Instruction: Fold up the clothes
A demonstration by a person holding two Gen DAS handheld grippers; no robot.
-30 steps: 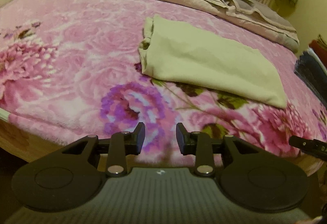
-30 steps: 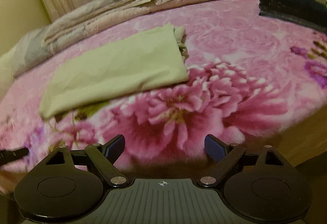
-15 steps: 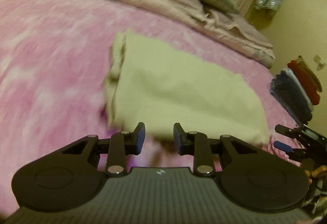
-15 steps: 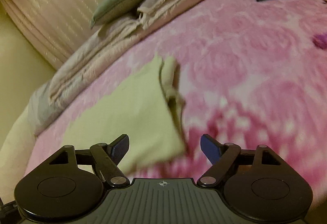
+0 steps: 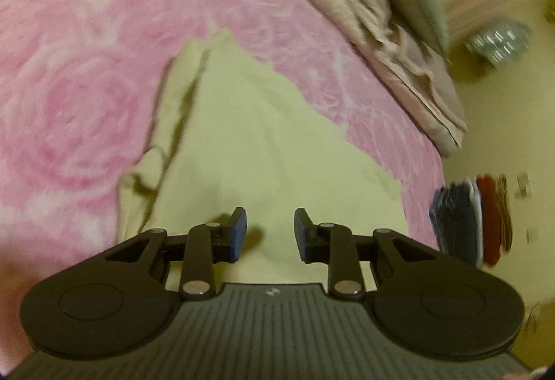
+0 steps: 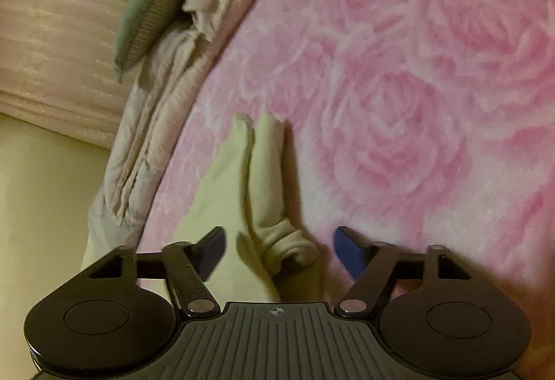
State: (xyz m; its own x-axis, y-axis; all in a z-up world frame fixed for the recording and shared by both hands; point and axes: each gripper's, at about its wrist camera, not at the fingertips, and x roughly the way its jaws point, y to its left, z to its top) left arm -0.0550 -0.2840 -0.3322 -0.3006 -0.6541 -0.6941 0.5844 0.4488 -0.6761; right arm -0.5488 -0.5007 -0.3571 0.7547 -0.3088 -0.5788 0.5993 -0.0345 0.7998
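Bed surface: pink rose-print blanket (image 5: pixel 79 95) covers the bed, with wide bare stretches left of the garment in the left wrist view and right of it in the right wrist view.
Far edge: rumpled beige bedding (image 5: pixel 392 43) and a green pillow (image 6: pixel 152 5) lie along the blanket's far edge.
Side clutter: stack of folded clothes (image 5: pixel 464 220), dark blue and red, off the blanket's right edge in the left wrist view.
Garment: folded pale yellow-green garment (image 5: pixel 263 151) lies flat mid-blanket, its bunched end (image 6: pixel 288 244) rolled.
Left gripper (image 5: pixel 270 234): jaws apart, holding nothing, just over the garment's flat top near its near edge.
Right gripper (image 6: pixel 277 251): jaws wide apart, the bunched end between them; contact cannot be told.
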